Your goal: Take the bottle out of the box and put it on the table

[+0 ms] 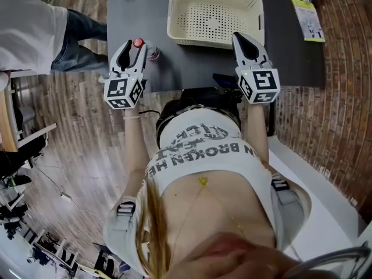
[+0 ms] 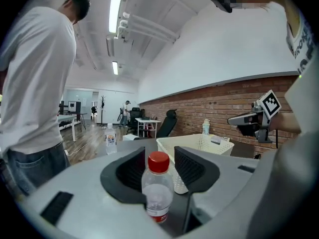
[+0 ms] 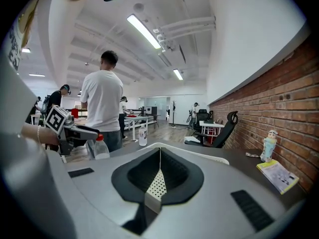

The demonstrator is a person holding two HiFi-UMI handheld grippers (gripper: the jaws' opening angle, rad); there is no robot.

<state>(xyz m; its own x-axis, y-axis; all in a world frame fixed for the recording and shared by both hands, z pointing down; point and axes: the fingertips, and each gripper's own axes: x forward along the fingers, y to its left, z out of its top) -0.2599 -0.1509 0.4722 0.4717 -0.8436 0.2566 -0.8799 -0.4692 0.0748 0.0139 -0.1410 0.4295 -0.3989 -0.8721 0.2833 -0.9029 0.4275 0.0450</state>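
Left tool (image 2: 159,156), jaws apart, straddles the red-capped bottle (image 2: 158,193) standing upright on the worktop (image 1: 133,10) beside the box (image 1: 177,13): likely light, thin-walled, tippy, best gripped mid-body; right tool (image 3: 159,153) has jaws together, empty.

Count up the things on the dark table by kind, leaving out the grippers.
Bottles: 2
Basket: 1
Booklet: 1
Figurine: 1
Total: 5

The person wears a white T-shirt (image 1: 203,150) with dark lettering; the left gripper (image 1: 133,46) and right gripper (image 1: 243,39) are grey, black-padded, with black-and-white marker cubes (image 1: 123,92).
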